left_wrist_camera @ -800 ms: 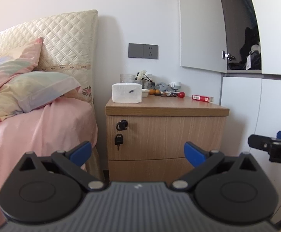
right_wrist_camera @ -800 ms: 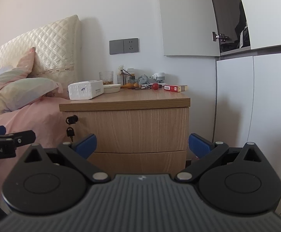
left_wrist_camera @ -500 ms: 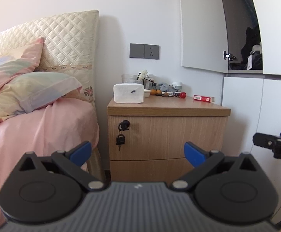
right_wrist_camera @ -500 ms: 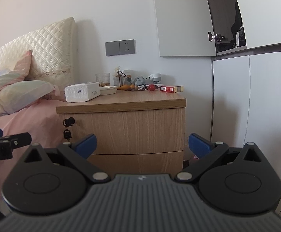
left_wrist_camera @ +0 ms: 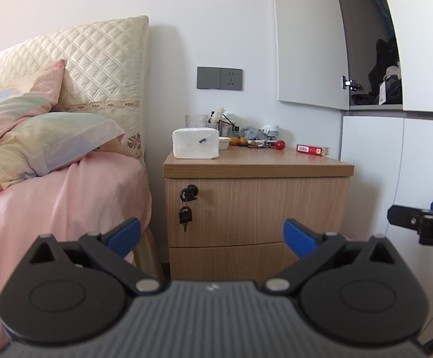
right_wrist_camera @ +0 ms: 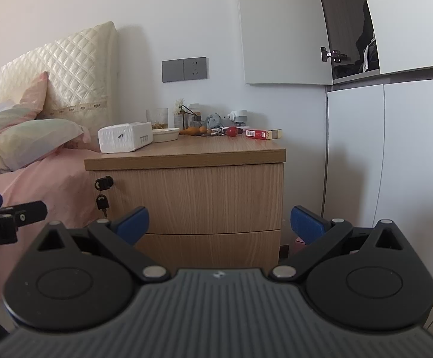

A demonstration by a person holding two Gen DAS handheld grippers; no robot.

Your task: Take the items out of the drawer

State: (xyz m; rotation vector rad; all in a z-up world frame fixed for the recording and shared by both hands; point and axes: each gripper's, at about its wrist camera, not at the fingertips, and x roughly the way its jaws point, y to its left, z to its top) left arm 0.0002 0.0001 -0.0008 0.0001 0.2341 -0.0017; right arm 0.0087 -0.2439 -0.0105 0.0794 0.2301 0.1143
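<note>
- Bedroom wall behind a wooden nightstand [left_wrist_camera: 258, 208] beside a pink bed [left_wrist_camera: 52, 203].
- Its 2 drawers are closed: top drawer [right_wrist_camera: 198, 200] with a key [right_wrist_camera: 102, 201] hanging from the lock, bottom drawer [right_wrist_camera: 213, 246] below.
- Left gripper [left_wrist_camera: 212, 237] and right gripper [right_wrist_camera: 218, 223] both gape wide, holding nothing, apart from the nightstand.
- White tissue box [left_wrist_camera: 195, 147] sits on top.
</note>
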